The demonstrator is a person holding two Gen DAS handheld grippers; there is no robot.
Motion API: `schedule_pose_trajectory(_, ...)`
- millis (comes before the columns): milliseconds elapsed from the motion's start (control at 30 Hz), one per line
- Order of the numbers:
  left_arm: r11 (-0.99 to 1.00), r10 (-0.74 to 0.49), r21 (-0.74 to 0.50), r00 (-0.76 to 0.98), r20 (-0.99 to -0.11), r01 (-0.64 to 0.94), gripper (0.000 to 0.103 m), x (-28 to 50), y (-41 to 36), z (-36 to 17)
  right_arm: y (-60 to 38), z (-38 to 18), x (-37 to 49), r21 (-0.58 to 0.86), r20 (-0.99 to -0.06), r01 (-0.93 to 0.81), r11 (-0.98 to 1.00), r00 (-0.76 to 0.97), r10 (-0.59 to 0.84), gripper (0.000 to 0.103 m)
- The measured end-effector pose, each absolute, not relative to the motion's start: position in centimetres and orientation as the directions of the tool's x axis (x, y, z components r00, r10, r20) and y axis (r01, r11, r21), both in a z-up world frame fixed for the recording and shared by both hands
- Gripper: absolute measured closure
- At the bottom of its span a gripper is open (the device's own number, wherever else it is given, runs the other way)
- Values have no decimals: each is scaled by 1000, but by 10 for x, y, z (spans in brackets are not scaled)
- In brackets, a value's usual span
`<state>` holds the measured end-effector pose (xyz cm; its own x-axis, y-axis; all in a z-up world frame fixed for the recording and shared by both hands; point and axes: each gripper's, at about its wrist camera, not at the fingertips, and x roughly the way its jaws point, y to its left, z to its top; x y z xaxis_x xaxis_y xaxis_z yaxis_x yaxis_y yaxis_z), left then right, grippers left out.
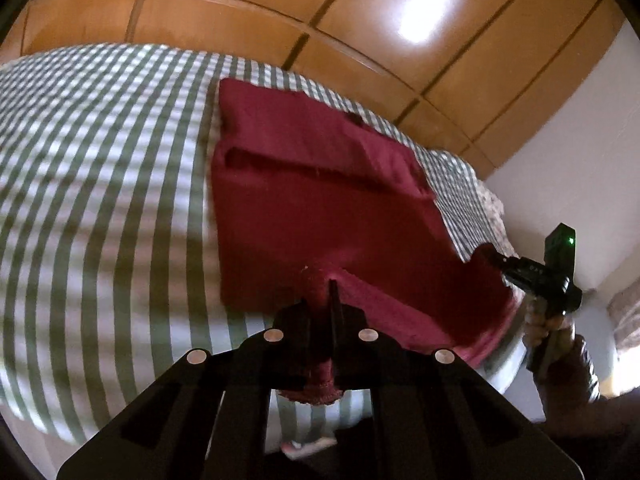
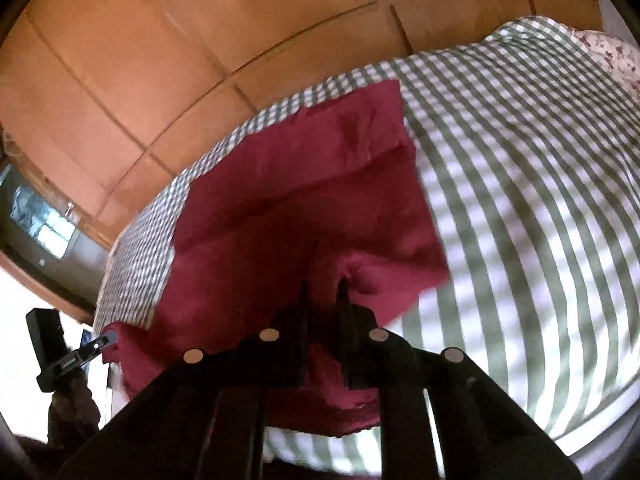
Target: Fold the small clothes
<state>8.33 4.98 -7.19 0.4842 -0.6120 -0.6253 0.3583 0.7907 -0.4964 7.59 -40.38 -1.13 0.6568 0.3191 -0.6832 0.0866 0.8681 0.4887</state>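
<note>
A dark red garment [image 1: 320, 200] lies spread on the green-and-white checked bed cover [image 1: 100, 184], with a fold across its far part. My left gripper [image 1: 322, 288] is shut on the garment's near hem, and the cloth bunches between its fingers. In the same view my right gripper [image 1: 494, 258] pinches the hem's other corner at the right, lifted off the bed. The right wrist view shows the red garment [image 2: 300, 208] rising to my right gripper [image 2: 324, 284], shut on a pinch of cloth. My left gripper [image 2: 106, 338] holds the lower left corner there.
A glossy wooden wardrobe [image 1: 320, 8] stands behind the bed. A white wall [image 1: 580, 160] and a flowered cloth [image 1: 494, 208] lie at the right. A dark screen [image 2: 36, 224] sits at the left of the right wrist view. A hand [image 1: 548, 328] grips the right tool.
</note>
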Motion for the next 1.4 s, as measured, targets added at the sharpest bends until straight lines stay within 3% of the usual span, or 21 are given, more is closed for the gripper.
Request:
schedule_pose_trajectory(200, 828, -554, -494, 527, -645, 265, 97, 150, 40, -63, -418, -15, 136, 464, -708, 146, 874, 654, 267, 92)
schedule_pose_trajectory(233, 838, -535, -487, 539, -651, 244, 97, 163, 39, -61, -420, -15, 144, 455, -709, 147, 878, 657, 257, 88)
schedule_pose_trajectory(267, 846, -520, -482, 547, -656, 226, 97, 174, 39, -60, -422, -15, 148, 454, -705, 151, 878, 663, 251, 81)
schedule_pose_trajectory(300, 854, -503, -478, 553, -664, 204, 96, 182, 39, -60, -426, -13, 152, 470, -690, 155, 869, 678, 253, 56)
schedule_pose_trajectory(333, 854, -498, -490, 551, -670, 176, 89, 191, 42, -62, -430, -10, 152, 487, -673, 160, 859, 695, 252, 32)
schedule_pose_trajectory(400, 846, -502, -514, 544, -673, 144, 74, 197, 49, -66, -437, -5, 149, 512, -644, 153, 845, 719, 260, 25)
schedule_pose_trajectory(433, 845, -494, -520, 553, -671, 124, 57, 197, 54, -67, -441, -3, 145, 519, -636, 146, 842, 725, 266, 19)
schedule_pose_trajectory(500, 843, -484, -529, 574, -661, 101, 45, 189, 66, -71, -447, -4, 131, 515, -630, 152, 844, 734, 253, 12)
schedule_pose_trajectory(867, 827, -555, -528, 436, -709, 195, 45, 144, 46, -115, -422, -58, 109, 356, -756, 158, 921, 628, 185, 14)
schedule_pose_trajectory(900, 836, -544, -511, 438, -716, 201, 52, 144, 40, -115, -420, -61, 115, 362, -758, 159, 918, 623, 191, 26)
schedule_pose_trajectory(933, 851, -521, -484, 445, -728, 204, 68, 146, 34, -116, -418, -62, 119, 355, -766, 170, 919, 617, 182, 41)
schedule_pose_trajectory(967, 860, -507, -469, 445, -738, 202, 75, 146, 32, -116, -417, -62, 121, 337, -772, 183, 924, 615, 160, 47)
schedule_pose_trajectory(1000, 861, -504, -467, 443, -741, 199, 80, 147, 32, -116, -417, -61, 122, 347, -770, 177, 921, 615, 173, 67)
schedule_pose_trajectory(1033, 857, -511, -475, 448, -733, 200, 86, 145, 35, -115, -418, -60, 120, 366, -765, 173, 914, 616, 190, 73)
schedule_pose_trajectory(1133, 859, -510, -458, 457, -728, 230, 90, 134, 43, -112, -416, -54, 109, 366, -760, 154, 918, 619, 199, 79)
schedule_pose_trajectory(1400, 846, -532, -473, 447, -720, 246, 92, 92, 66, -115, -401, -44, 51, 396, -757, 109, 912, 600, 257, 80)
